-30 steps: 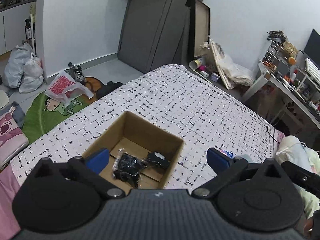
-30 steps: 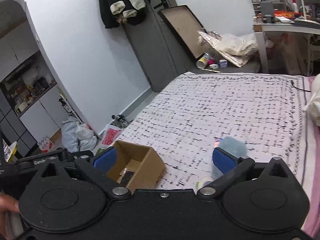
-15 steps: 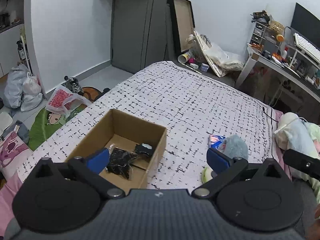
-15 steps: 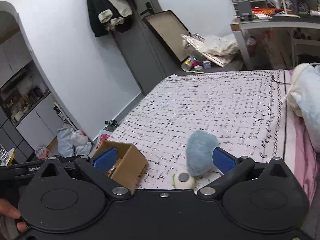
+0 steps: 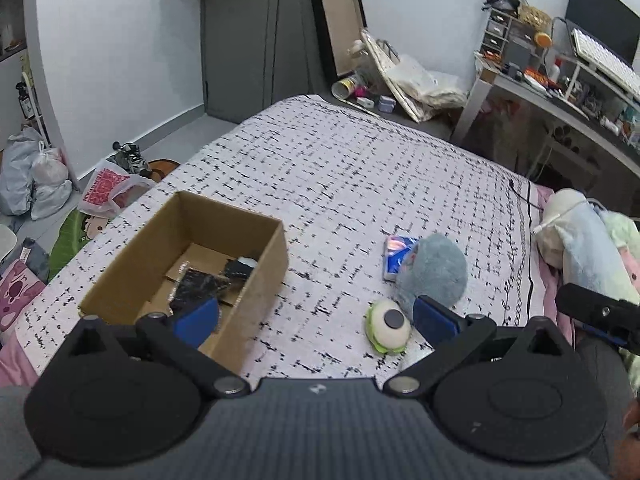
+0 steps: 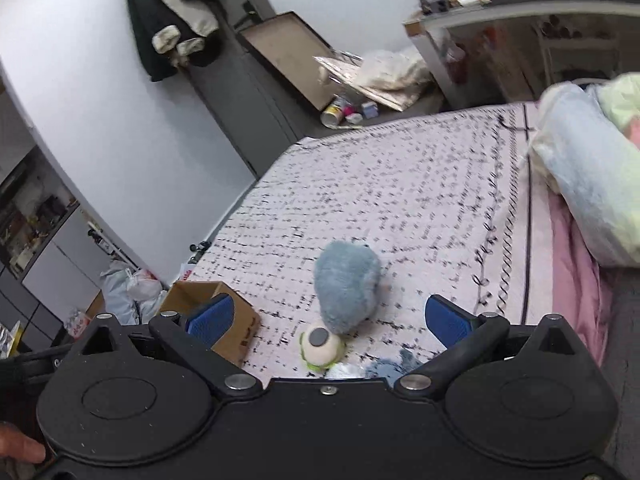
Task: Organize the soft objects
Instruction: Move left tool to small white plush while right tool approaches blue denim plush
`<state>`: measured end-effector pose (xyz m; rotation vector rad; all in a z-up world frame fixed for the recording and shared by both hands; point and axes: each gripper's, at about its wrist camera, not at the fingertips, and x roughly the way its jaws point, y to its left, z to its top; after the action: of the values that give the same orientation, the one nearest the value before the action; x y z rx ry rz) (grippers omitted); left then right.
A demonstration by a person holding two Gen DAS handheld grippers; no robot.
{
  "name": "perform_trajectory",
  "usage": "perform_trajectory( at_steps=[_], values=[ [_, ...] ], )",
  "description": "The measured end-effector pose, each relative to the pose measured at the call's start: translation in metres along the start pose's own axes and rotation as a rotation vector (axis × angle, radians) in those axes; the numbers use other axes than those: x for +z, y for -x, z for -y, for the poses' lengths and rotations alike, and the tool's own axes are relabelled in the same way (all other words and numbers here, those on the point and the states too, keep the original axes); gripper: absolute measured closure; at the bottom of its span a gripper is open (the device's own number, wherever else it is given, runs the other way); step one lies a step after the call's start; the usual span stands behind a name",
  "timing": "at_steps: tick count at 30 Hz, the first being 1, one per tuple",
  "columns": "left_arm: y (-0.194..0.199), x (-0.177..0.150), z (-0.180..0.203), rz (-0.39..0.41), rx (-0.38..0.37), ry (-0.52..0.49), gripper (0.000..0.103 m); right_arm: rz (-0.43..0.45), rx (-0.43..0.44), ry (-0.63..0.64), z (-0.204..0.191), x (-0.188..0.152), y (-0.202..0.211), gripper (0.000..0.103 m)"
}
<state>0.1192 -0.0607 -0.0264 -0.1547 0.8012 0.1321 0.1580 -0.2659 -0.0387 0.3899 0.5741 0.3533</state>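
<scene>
I am holding both my grippers, left (image 5: 316, 322) and right (image 6: 328, 320), wide open and empty, above the blue plush (image 6: 346, 286) beside the box (image 5: 192, 256)

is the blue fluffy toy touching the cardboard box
Apart. The left wrist view shows a wide strip of bare bedspread between the blue fluffy toy and the cardboard box.

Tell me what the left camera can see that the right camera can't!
Only the left wrist view shows inside the brown cardboard box, where black items lie, plus a small blue and red packet behind the fluffy blue plush toy.

Only the right wrist view shows dark clothes hanging on the wall.

Both show the box, the blue plush, the round white and green toy with a grey spot, and the black-and-white patterned bedspread. Both hand-held grippers, left and right, are open.
</scene>
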Motion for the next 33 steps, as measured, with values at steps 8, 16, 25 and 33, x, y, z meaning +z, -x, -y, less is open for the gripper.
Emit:
perform_trajectory(
  at_steps=[8, 16, 25, 33],
  values=[
    [-0.013, -0.006, 0.021, -0.03, 0.005, -0.028, 0.001, -0.036, -0.014, -0.004, 0.014, -0.004, 0.001, 0.0],
    [-0.025, -0.01, 0.037, -0.034, -0.02, -0.044, 0.001, -0.097, 0.055, -0.093, 0.032, -0.009, -0.004, 0.0],
    [-0.052, -0.024, 0.044, -0.09, -0.064, -0.003, 0.007, -0.14, 0.026, -0.128, 0.045, -0.016, -0.016, 0.004],
    [-0.085, -0.034, 0.05, -0.174, -0.102, 0.063, 0.02, -0.202, -0.002, -0.266, 0.068, -0.023, -0.032, 0.019]
  ],
)
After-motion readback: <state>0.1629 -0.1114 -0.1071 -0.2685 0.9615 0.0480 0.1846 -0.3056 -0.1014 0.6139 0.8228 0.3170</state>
